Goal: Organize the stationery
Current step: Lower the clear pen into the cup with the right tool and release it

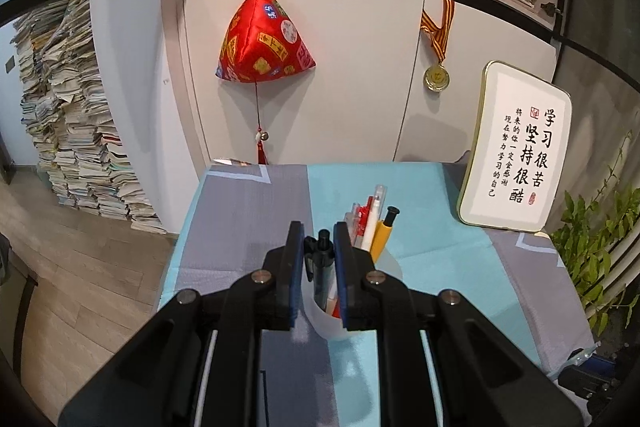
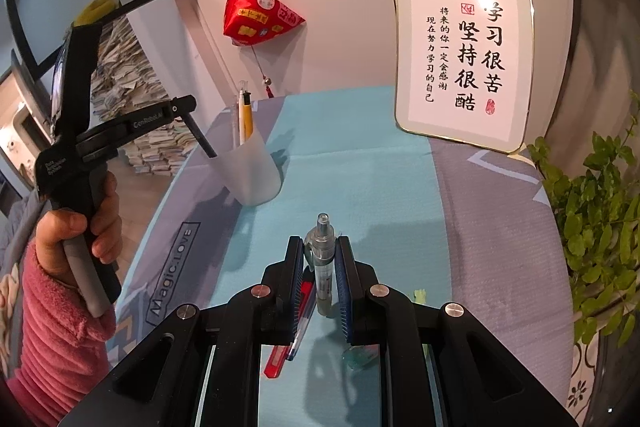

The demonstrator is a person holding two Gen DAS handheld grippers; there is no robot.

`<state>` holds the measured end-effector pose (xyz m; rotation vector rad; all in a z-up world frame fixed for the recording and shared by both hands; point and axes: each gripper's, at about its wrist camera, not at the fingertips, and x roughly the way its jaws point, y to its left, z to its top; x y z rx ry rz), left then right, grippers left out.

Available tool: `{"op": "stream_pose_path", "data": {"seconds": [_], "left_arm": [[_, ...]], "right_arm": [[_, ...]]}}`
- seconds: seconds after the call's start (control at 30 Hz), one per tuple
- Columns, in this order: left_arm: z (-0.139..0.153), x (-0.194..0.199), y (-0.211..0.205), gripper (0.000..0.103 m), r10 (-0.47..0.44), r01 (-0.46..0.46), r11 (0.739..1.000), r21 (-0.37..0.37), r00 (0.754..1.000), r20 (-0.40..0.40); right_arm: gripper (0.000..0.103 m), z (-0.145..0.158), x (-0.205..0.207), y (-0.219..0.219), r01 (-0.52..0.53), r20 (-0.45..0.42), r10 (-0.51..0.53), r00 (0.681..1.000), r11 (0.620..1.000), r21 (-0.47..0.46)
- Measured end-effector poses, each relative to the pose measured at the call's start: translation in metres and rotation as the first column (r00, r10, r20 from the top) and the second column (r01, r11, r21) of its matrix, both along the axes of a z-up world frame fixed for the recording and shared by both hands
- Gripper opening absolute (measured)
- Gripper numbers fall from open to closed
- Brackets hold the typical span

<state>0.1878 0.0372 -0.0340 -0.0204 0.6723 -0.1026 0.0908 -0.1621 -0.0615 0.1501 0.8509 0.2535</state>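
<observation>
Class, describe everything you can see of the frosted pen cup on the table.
The pen cup is a translucent, frosted white plastic tumbler, wider at its open rim than at its base. It stands upright on the table's blue and grey cloth, towards the left side. Several pens stand in it, among them a yellow pen. The left gripper holds a black pen just over its rim.
</observation>
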Motion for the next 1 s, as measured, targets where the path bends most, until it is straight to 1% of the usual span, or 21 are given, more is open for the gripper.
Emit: {"op": "stream_pose_path", "data": {"seconds": [0.33, 0.4, 0.53, 0.7, 0.9, 1.0], "left_arm": [[0.002, 0.01, 0.001, 0.013, 0.014, -0.014, 0.999, -0.031, 1.0, -0.007], [0.0, 0.012, 0.003, 0.013, 0.013, -0.014, 0.999, -0.044, 1.0, -0.017], [-0.009, 0.014, 0.003, 0.014, 0.01, -0.011, 0.999, -0.036, 0.999, -0.038], [-0.008, 0.014, 0.002, 0.014, 0.007, -0.01, 0.998, -0.06, 0.999, -0.052], [-0.011, 0.015, -0.003, 0.014, -0.001, 0.0, 1.0, -0.03, 0.999, -0.042], [-0.013, 0.017, 0.0, 0.014, 0.013, -0.015, 0.999, -0.04, 0.999, -0.052]], "right_arm": [[0.017, -0.001, -0.001, -0.002, 0.008, -0.003, -0.008, 1.0, 1.0, 0.003], [0.017, -0.001, -0.001, -0.002, 0.01, -0.004, -0.01, 1.0, 1.0, 0.003], [0.017, -0.001, -0.001, -0.002, 0.009, -0.005, -0.009, 1.0, 1.0, 0.002], [0.017, -0.001, 0.0, 0.0, 0.005, -0.007, -0.005, 1.0, 1.0, 0.0], [0.017, -0.002, 0.0, 0.0, 0.006, -0.013, -0.006, 1.0, 1.0, -0.001], [0.017, -0.001, 0.001, -0.001, 0.011, -0.012, -0.011, 1.0, 1.0, -0.001]]}}
